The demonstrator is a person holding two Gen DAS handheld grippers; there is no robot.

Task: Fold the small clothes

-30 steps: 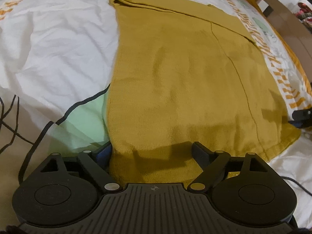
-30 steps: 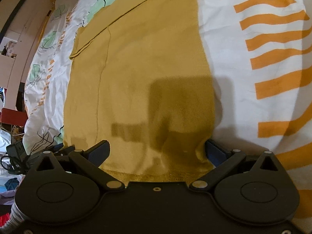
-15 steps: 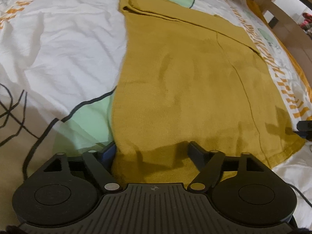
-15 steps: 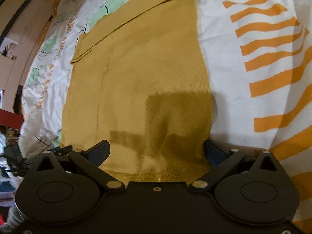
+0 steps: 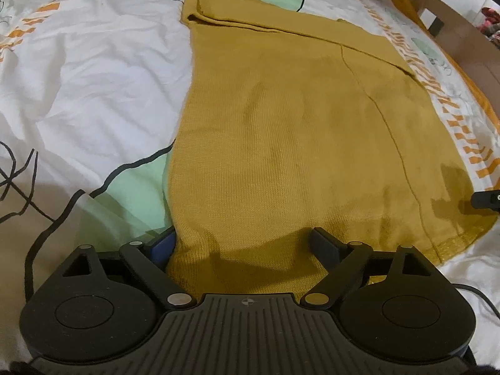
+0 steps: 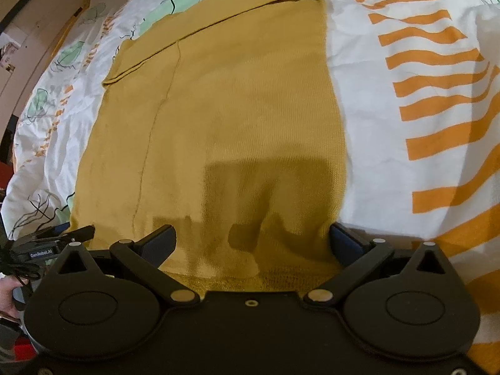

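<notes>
Mustard-yellow knitted garment (image 5: pixel 281 143) flat on bed; my left gripper (image 5: pixel 245 243) and right gripper (image 6: pixel 253 239), jaws apart, are nudging closer around its hem corners, readying the fold.

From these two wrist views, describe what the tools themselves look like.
Both are matte black. The left tool has a ribbed body with a small crosshair mark, two round discs, silver pivot pins and blue-faced fingers. The right tool has a smooth body and one centre screw. In the right view, the left tool shows white lettering and a black cable.

Left hand-held gripper (image 5: pixel 245 243) spread wide over mustard knit garment (image 5: pixel 297 131) hem, on bedsheet (image 5: pixel 93 72).
</notes>
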